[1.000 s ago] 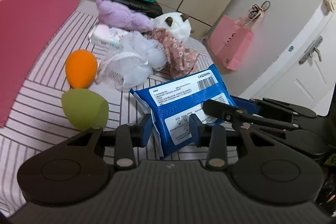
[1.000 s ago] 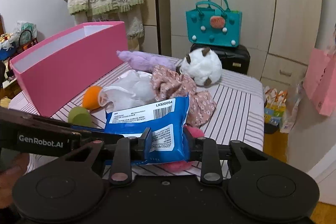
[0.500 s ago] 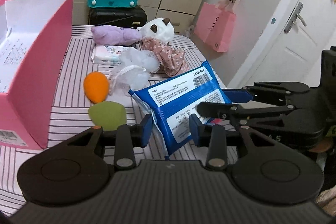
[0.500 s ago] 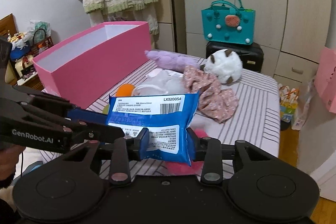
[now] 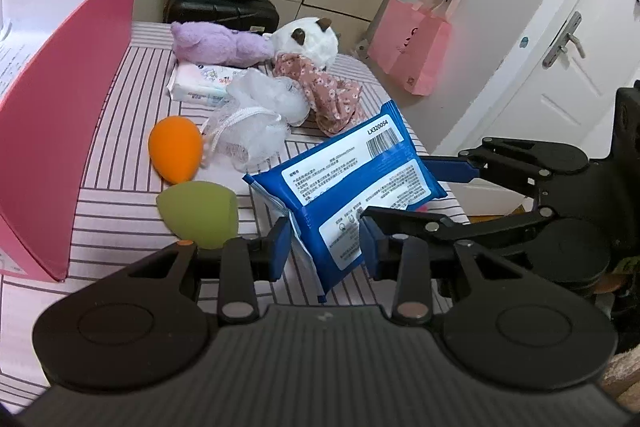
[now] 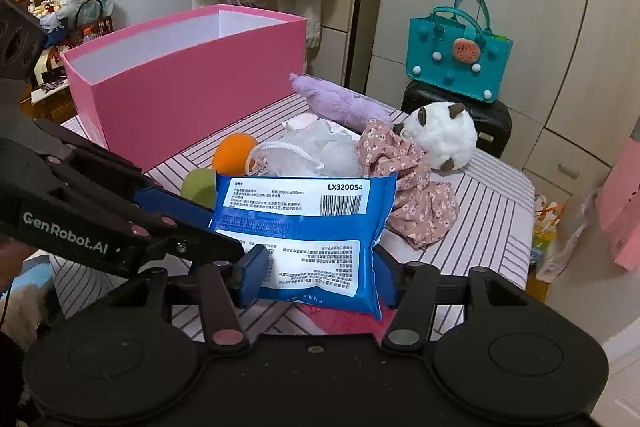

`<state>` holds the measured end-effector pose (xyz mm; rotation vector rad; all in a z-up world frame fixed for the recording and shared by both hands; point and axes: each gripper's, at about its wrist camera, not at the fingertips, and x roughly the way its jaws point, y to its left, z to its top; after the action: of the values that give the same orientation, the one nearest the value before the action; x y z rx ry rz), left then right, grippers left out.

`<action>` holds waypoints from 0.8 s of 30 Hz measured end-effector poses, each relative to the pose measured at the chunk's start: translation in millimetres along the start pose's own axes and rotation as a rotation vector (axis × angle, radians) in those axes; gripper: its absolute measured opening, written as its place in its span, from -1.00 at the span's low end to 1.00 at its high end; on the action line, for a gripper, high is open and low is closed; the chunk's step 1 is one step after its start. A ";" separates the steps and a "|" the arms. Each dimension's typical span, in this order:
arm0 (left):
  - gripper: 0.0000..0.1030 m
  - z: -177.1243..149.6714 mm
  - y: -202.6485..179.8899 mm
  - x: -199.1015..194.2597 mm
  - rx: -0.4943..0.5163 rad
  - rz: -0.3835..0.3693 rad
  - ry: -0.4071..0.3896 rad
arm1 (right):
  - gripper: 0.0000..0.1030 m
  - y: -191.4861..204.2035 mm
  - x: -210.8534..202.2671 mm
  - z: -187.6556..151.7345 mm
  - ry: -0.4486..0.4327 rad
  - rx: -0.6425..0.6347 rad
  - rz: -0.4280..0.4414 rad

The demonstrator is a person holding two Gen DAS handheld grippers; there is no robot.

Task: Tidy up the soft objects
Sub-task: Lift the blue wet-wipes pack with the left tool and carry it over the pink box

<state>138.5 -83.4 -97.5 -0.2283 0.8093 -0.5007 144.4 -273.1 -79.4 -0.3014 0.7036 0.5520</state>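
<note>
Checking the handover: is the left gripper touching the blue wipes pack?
Touching. The left wrist view shows the left gripper with its jaws pinching the blue wipes pack.

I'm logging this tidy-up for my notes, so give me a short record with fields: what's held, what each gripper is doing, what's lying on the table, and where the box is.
held: blue wipes pack, lifted above the striped table
left gripper: shut on the pack's near end
right gripper: jaws opening, pack between them
on table: orange sponge, green sponge, white mesh pouf, purple plush, white plush
pink box: open, standing on the table beside the sponges
</note>
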 end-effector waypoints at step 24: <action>-0.31 23.0 1.0 -104.6 0.091 -0.065 0.112 | -0.32 33.3 -61.3 38.4 0.131 0.262 0.247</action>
<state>94.9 -29.1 -16.1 -0.1435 0.8881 -0.6139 107.0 -252.0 -12.3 -0.0046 0.9372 0.6700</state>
